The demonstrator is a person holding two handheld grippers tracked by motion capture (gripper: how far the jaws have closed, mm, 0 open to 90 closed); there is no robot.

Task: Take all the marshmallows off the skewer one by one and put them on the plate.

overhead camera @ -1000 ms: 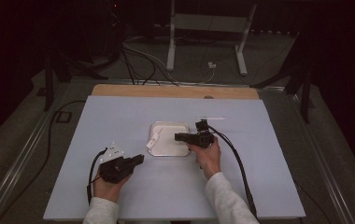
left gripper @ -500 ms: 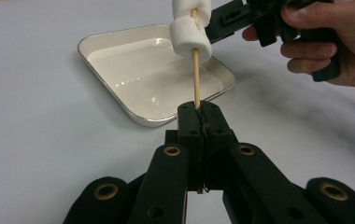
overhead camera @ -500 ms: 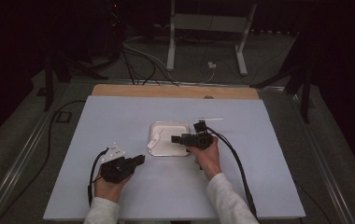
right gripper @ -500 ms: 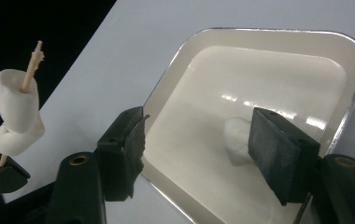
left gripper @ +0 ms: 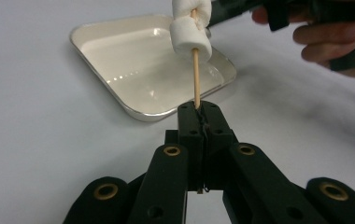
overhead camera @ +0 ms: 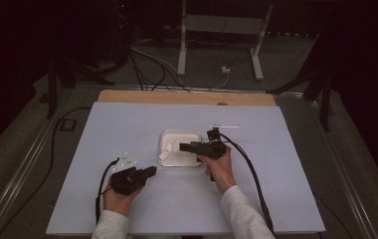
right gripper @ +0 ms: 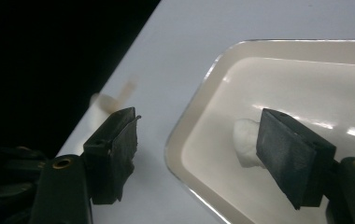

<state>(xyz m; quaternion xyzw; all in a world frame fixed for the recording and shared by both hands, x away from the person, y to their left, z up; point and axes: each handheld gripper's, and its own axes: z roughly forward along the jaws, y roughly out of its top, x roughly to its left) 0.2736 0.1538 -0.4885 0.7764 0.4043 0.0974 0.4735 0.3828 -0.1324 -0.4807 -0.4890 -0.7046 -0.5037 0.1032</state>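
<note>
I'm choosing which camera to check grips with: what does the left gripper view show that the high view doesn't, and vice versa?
Left gripper view: close up, the left gripper has its jaws shut on a wooden skewer, with two marshmallows threaded near its top. High view: the whole table, both forearms, and cables on the floor beyond. Both: the white tray and the right hand near it.
</note>
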